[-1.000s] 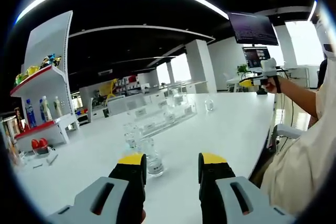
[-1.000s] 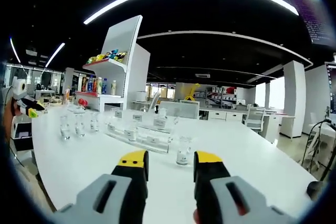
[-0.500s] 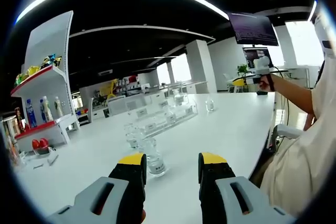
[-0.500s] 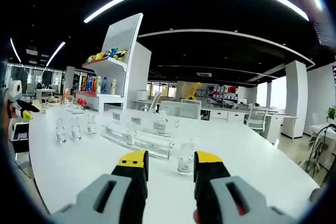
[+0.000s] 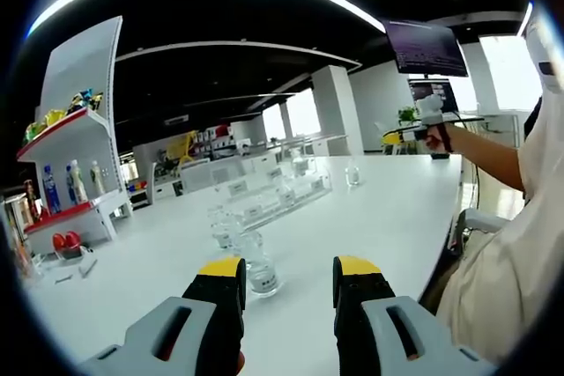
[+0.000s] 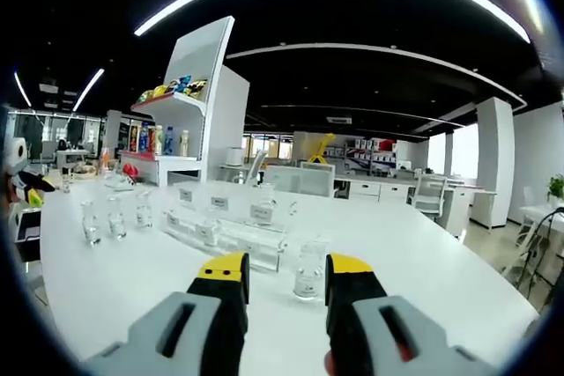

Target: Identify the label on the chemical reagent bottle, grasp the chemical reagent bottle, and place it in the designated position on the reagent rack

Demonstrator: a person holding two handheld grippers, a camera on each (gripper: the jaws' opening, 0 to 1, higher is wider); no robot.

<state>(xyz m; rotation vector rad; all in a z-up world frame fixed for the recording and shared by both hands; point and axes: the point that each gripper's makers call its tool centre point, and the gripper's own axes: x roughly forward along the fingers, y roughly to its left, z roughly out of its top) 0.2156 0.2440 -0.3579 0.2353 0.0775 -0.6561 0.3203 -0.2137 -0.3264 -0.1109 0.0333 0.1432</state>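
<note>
A: What's laid out, biggest first?

B: A broad white worktop (image 6: 423, 261), then a clear acrylic reagent rack (image 6: 231, 231) with white labels, then small clear glass reagent bottles.

A: Where's the nearest bottle?

B: One small clear bottle (image 6: 307, 273) stands upright straight ahead of the right tool (image 6: 284, 272), in line with the gap, rack just beyond to its left.

A: And the tools?

B: Both released, holding nothing. The left tool (image 5: 287, 277) has another bottle (image 5: 260, 269) ahead, slightly left. I'd judge either could reach forward.

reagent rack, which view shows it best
The right gripper view: the rack sits broadside with its label cards facing the camera. The left gripper view shows it end-on, receding, partly behind bottles.
</note>
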